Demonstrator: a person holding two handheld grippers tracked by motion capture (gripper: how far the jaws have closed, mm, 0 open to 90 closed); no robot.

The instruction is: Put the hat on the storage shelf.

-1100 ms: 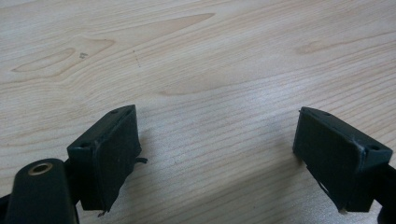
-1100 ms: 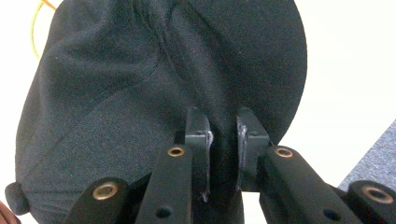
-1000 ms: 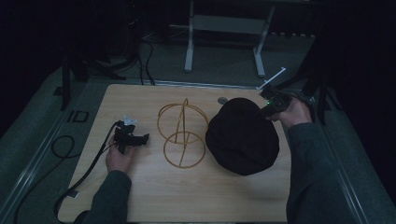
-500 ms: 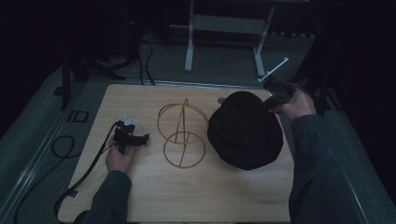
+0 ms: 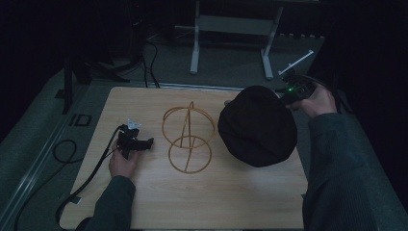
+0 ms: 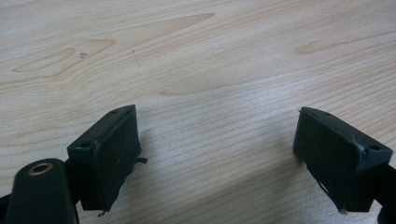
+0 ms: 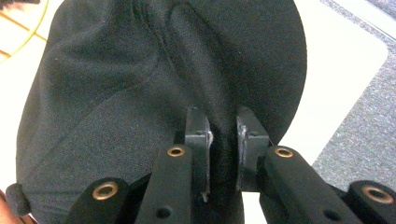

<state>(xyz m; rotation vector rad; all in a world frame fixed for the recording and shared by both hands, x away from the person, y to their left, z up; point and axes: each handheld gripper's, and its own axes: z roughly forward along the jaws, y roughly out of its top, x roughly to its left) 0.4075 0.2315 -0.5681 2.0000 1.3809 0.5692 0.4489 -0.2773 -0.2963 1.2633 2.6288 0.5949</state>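
High view: wooden surface [image 5: 144, 202] with gold wire stand [image 5: 187, 137] at centre, black hat [image 5: 257, 126] right of it, tilted off the surface at upper right. Right gripper [image 5: 288, 91] at the hat's far edge; left gripper [image 5: 134, 143] low at centre left, well apart from the stand. Right gripper view: jaws narrow, pinching a fold of hat [image 7: 140, 84] fabric; stand wire at upper left. Left gripper view: jaws wide, bare wood grain between them.
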